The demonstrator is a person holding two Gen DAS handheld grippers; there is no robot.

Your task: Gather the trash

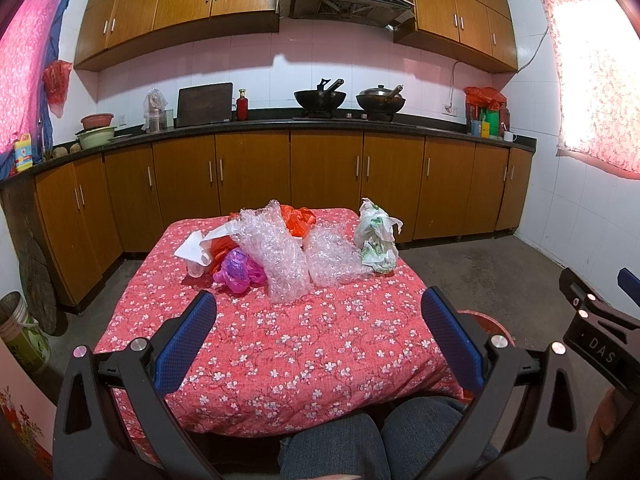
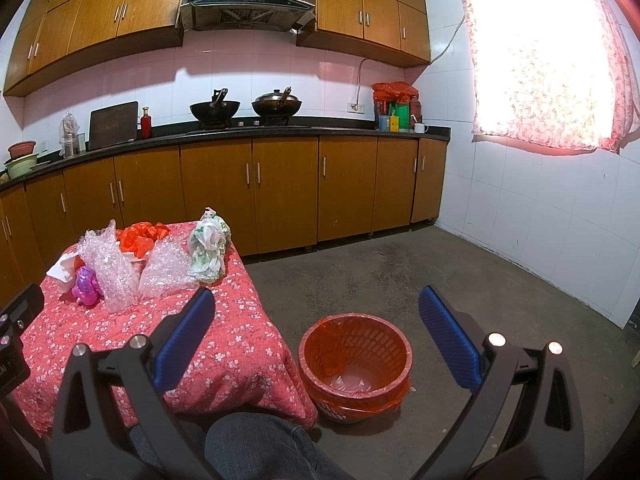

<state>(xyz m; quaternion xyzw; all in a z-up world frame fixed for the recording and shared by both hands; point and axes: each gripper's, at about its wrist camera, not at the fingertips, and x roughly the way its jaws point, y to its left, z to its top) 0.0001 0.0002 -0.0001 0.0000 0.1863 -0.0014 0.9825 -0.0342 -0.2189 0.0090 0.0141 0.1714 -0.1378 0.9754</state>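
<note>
We hold the left gripper (image 1: 316,336) and right gripper (image 2: 316,336) spread wide and empty, ready to grab. The bubble wrap (image 1: 280,256) and crumpled plastic bags (image 1: 376,236) sit heaped on the floral-covered table (image 1: 280,360); the lined red basket (image 2: 356,364) waits beside it, presumably within dropping reach.

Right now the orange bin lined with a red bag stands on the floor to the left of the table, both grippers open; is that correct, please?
Nearly: the orange bin stands right of the table, as the right wrist view shows. Both the left gripper and right gripper are open.
</note>
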